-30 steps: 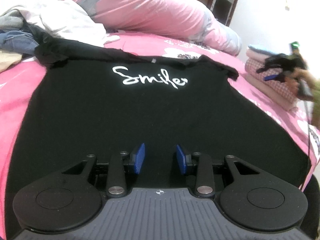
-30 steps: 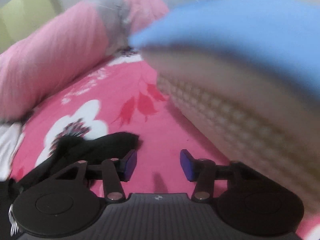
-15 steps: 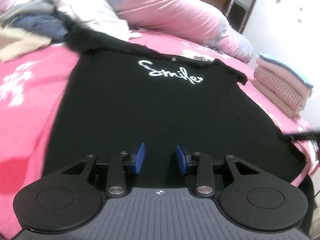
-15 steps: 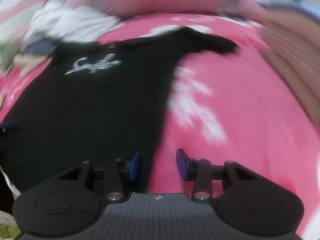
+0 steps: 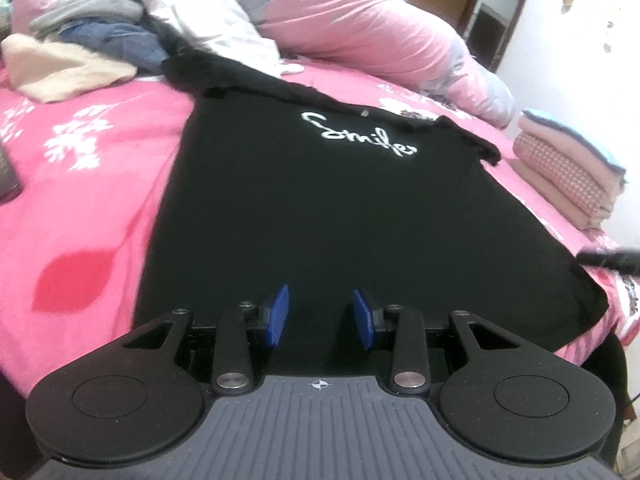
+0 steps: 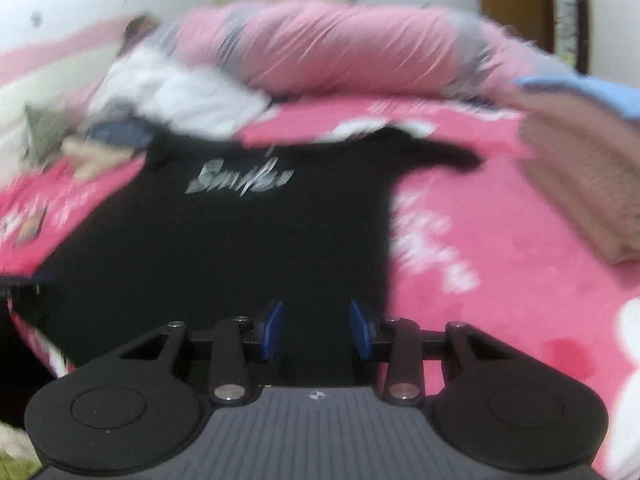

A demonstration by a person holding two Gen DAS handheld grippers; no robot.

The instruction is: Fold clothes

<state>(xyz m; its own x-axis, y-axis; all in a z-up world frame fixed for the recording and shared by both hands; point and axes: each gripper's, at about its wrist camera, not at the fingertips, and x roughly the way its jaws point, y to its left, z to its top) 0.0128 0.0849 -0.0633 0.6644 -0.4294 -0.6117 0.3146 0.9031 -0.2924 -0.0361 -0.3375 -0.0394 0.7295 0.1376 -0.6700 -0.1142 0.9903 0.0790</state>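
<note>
A black T-shirt (image 5: pixel 320 200) with white "Smile" lettering lies spread flat, front up, on the pink flowered bed sheet (image 5: pixel 80 200). My left gripper (image 5: pixel 321 316) is open just above the shirt's near hem, left of centre, with only flat cloth under its blue pads. In the blurred right wrist view the shirt (image 6: pixel 240 240) fills the left half. My right gripper (image 6: pixel 316 330) is open over the shirt's near right edge, with no cloth between the pads. A dark blur at the right edge of the left wrist view is the right gripper (image 5: pixel 608 258).
A folded stack (image 5: pixel 568 168) of pink, checked and blue cloth sits on the bed's right side. A heap of unfolded clothes (image 5: pixel 80 48) lies at the far left. A rolled pink duvet (image 5: pixel 360 12) runs along the back. The bed's near edge is just below both grippers.
The right gripper has swung from beside the folded stack over to the shirt's near right edge, its jaws a little narrower. The left gripper slid left along the hem.
</note>
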